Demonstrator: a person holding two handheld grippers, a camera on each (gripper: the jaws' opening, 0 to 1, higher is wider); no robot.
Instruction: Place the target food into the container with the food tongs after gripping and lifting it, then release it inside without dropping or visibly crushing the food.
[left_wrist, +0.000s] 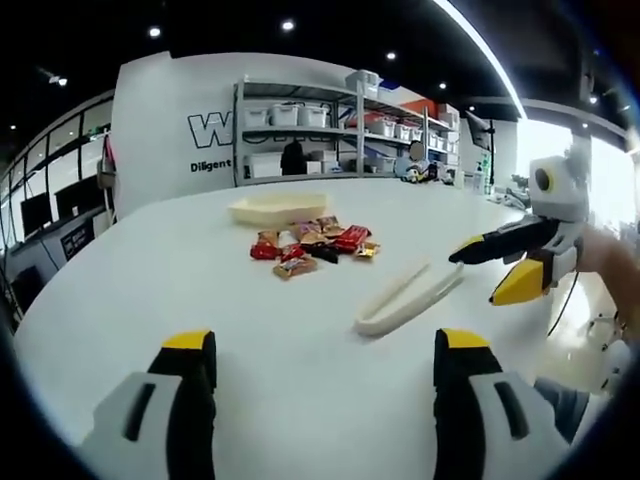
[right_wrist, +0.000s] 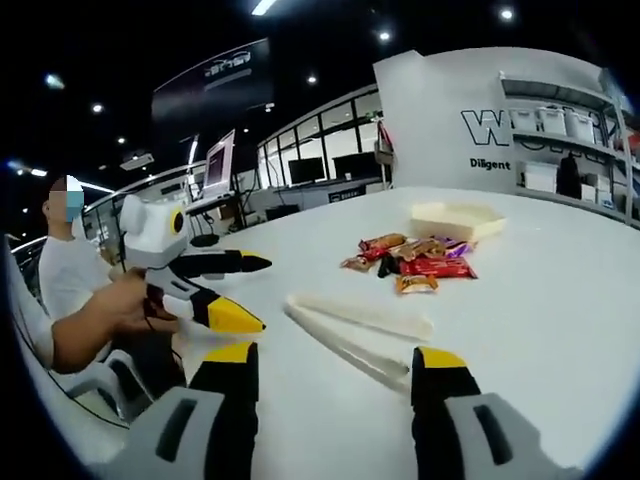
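1. Left gripper (left_wrist: 325, 365): jaws stand wide apart over the white table (left_wrist: 150, 290), gripping nothing. No object lies between the yellow-tipped fingers (left_wrist: 190, 345).
2. Right gripper (right_wrist: 335, 375): jaws likewise spread wide and empty. In the left gripper view the same gripper (left_wrist: 495, 270) enters from the right, its tips parted and pointing toward the tongs.
3. Food tongs (left_wrist: 408, 297): cream-coloured, lying flat on the table, untouched. In the left gripper view they sit ahead of the fingers and nearer the right-hand one, between the left gripper and the snack pile. In the right gripper view the tongs (right_wrist: 355, 330) lie just ahead of the jaws, one arm's end reaching close to the right finger (right_wrist: 440, 365); contact cannot be confirmed.
4. Wrapped snacks (left_wrist: 312, 245): a loose pile of red, orange and dark packets on the table, beyond the tongs, well apart from both grippers. Also seen at (right_wrist: 415, 260).
5. Container (left_wrist: 278, 209): shallow cream tray, just behind the pile, contents not discernible; at (right_wrist: 455, 218).
6. Background: shelving with storage bins (left_wrist: 340, 130); a seated person (right_wrist: 75, 290) holds the left gripper (right_wrist: 215, 290).
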